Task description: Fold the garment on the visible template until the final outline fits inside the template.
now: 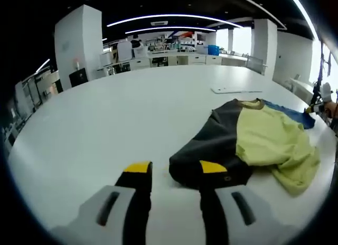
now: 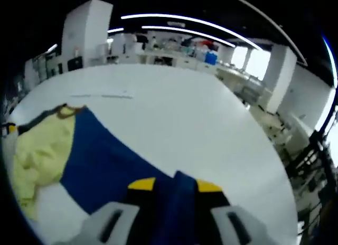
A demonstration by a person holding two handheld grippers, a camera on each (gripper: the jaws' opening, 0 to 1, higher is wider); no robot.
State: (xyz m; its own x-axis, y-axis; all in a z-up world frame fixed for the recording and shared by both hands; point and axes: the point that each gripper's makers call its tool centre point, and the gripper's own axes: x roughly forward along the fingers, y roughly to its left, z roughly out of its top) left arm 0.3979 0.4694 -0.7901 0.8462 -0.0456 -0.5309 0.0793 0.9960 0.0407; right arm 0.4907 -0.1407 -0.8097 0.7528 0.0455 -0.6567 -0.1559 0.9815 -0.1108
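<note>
Right gripper view: fingers [image 2: 203, 187] clamp the garment's [image 2: 100, 160] blue sleeve on the white surface [image 2: 179, 113], while the left gripper [image 1: 174, 168] stands apart at its dark hem, where a 1-sided pull could bunch the fabric.

**Garment spread on the table between two grippers**

The garment [image 1: 248, 142] lies on the table [image 1: 132, 113], crumpled toward its right side in the left gripper view. The left gripper [image 1: 176, 171] sits at its near edge. The right gripper [image 2: 174, 188] straddles a fold of cloth. A flat sheet [image 1: 235, 90] lies behind the garment.
</note>
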